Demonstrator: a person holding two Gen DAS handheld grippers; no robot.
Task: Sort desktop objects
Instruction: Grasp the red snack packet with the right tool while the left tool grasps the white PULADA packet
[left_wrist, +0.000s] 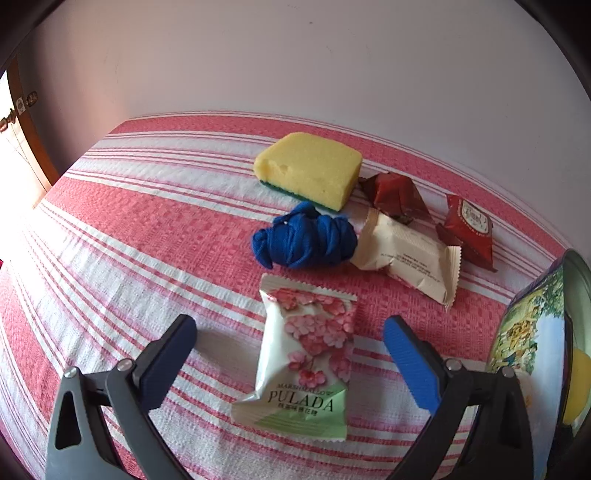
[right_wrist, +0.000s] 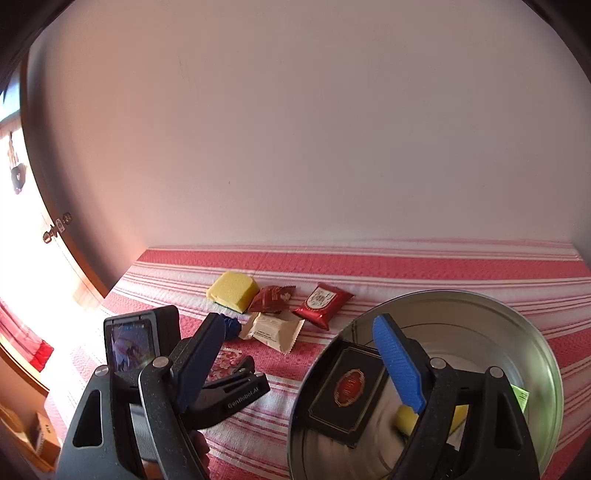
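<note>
Landmark: round metal tin (right_wrist: 532, 332), standing open on the desk (left_wrist: 147, 236) under a red-and-white striped cloth.

Already in the tin, as seen from the right wrist view: a black box with a red-and-gold emblem (right_wrist: 345, 395), a yellow sponge piece (right_wrist: 406, 419), and a green-edged item (right_wrist: 521, 397) only partly visible behind the gripper frame. Part of the sorting is judged done.

Still outside the tin, all on its left and far-left side:
- Pulada marshmallow packet (left_wrist: 306, 354), nearest of the loose items.
- Cream snack packet (left_wrist: 410, 254), further from the tin.
- Blue bundled cloth (left_wrist: 306, 240), touching the cream packet.
- Two red packets (left_wrist: 469, 229), (left_wrist: 395, 194), behind the cream packet.
- Yellow sponge with green scouring base (left_wrist: 310, 170), farthest from the tin.

Left gripper (left_wrist: 291, 332): jaws are held wide open, nothing gripped; the marshmallow packet lies between them on the cloth, not yet pressed. It is judged the next item to be taken.

Right gripper (right_wrist: 299, 332): jaws are wide open and empty, poised above the tin's left rim.

Six items are judged left to sort.
</note>
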